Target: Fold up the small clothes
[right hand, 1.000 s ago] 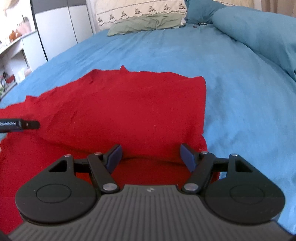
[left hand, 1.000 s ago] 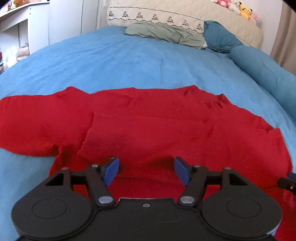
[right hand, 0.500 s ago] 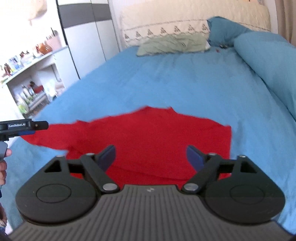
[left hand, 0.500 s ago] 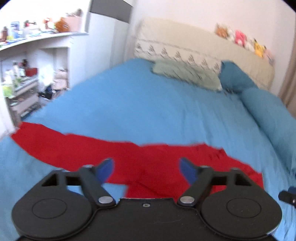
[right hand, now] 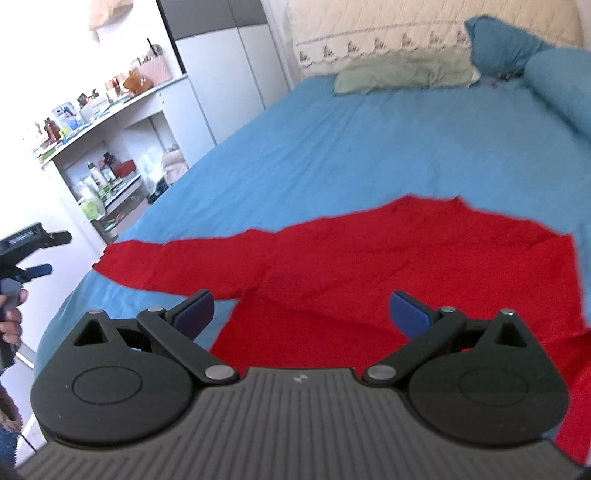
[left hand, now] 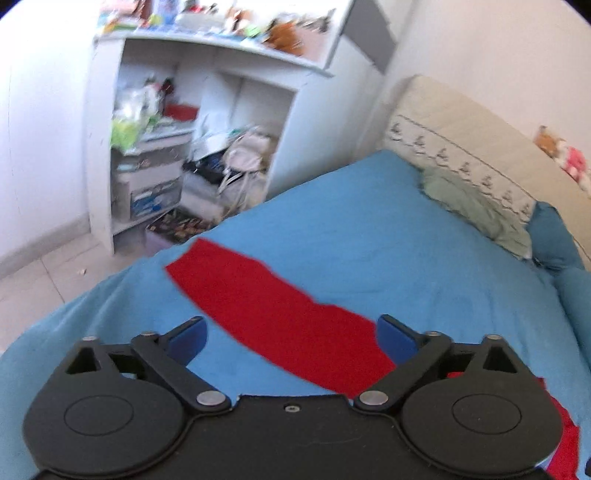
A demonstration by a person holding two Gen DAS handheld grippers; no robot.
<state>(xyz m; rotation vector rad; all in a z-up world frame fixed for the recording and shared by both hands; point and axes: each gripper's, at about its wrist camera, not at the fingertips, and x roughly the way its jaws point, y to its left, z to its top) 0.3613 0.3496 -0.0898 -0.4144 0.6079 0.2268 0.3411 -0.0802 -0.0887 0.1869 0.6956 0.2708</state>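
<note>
A red long-sleeved top (right hand: 388,266) lies flat on the blue bed (right hand: 369,140), partly folded, with one sleeve (right hand: 177,262) stretched out to the left. In the left wrist view the sleeve (left hand: 266,306) runs diagonally toward the bed's edge. My left gripper (left hand: 291,338) is open and empty, raised above the sleeve. My right gripper (right hand: 301,312) is open and empty, raised above the top's body. The left gripper also shows at the left edge of the right wrist view (right hand: 29,254), held in a hand.
White shelves (left hand: 192,140) full of clutter stand on the left beside the bed. A green pillow (right hand: 402,72), a blue bolster (right hand: 557,77) and a cream headboard (right hand: 424,33) are at the far end. Tiled floor (left hand: 40,266) lies beyond the bed's left edge.
Both grippers have lifted up and away from the top. The left one has swung left toward the outstretched sleeve and the shelves. Both stay open.
</note>
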